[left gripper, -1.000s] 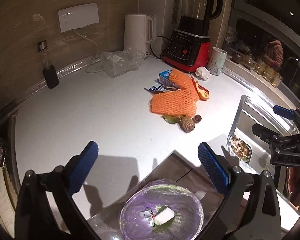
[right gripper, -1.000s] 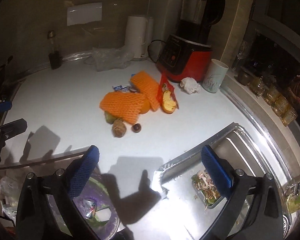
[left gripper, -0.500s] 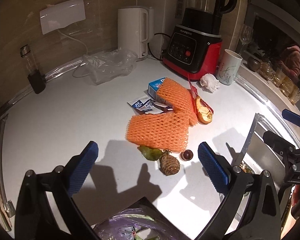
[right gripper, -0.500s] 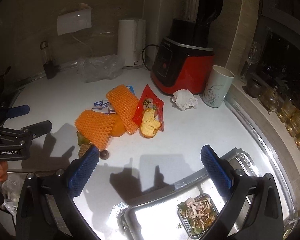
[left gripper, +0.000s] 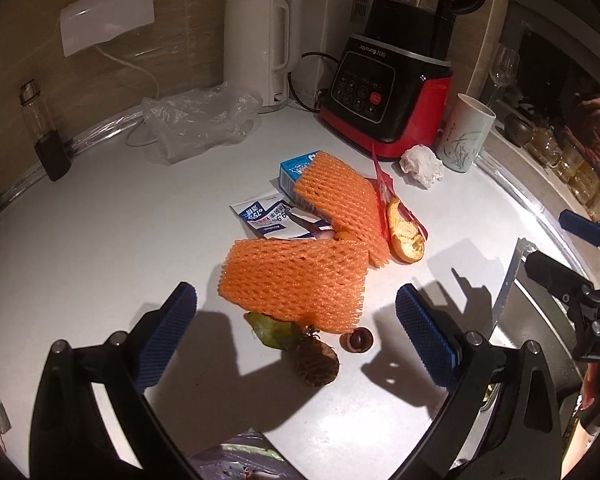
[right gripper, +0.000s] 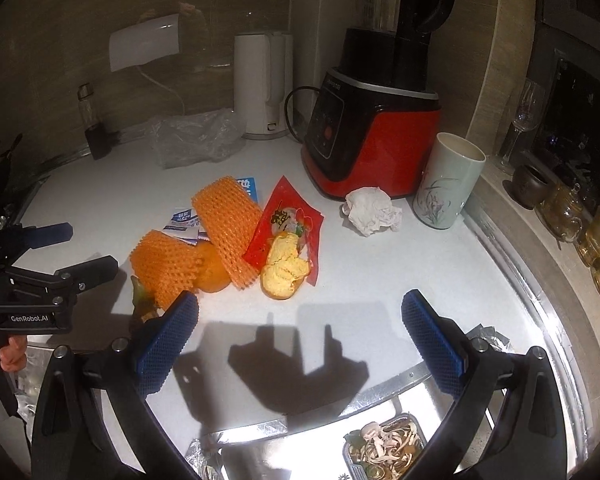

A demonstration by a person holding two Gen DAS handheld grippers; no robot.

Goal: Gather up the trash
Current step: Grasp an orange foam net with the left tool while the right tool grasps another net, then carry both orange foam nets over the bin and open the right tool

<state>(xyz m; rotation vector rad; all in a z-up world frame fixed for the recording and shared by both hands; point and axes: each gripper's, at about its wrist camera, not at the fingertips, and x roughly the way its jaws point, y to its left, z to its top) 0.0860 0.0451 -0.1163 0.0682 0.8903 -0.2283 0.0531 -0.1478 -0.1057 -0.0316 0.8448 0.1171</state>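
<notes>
A heap of trash lies mid-counter: two orange foam nets (left gripper: pixel 296 280) (right gripper: pixel 228 224), a blue carton (left gripper: pixel 296 172), a torn sachet (left gripper: pixel 268 216), a red snack wrapper (right gripper: pixel 284 216), orange peel (left gripper: pixel 406 236) (right gripper: pixel 284 270), a green leaf (left gripper: pixel 274 330), a brown taro (left gripper: pixel 316 364), a small nut shell (left gripper: pixel 357 340) and a crumpled tissue (left gripper: pixel 422 162) (right gripper: pixel 372 210). My left gripper (left gripper: pixel 296 336) hovers open just above the taro and leaf. My right gripper (right gripper: pixel 300 338) is open over bare counter in front of the peel. Each gripper also shows in the other's view.
A white kettle (left gripper: pixel 256 48), a red blender (left gripper: pixel 388 96), a cup (left gripper: pixel 466 136), a clear plastic bag (left gripper: pixel 200 120) and a small bottle (left gripper: pixel 44 132) stand along the back wall. The sink (right gripper: pixel 380 436) with a foil food tray (right gripper: pixel 384 448) is at front right. A lined bin (left gripper: pixel 244 456) sits below.
Both grippers have moved forward from over the bin and counter edge toward the trash heap, which now looms larger. Both stay open; nothing was picked up.
</notes>
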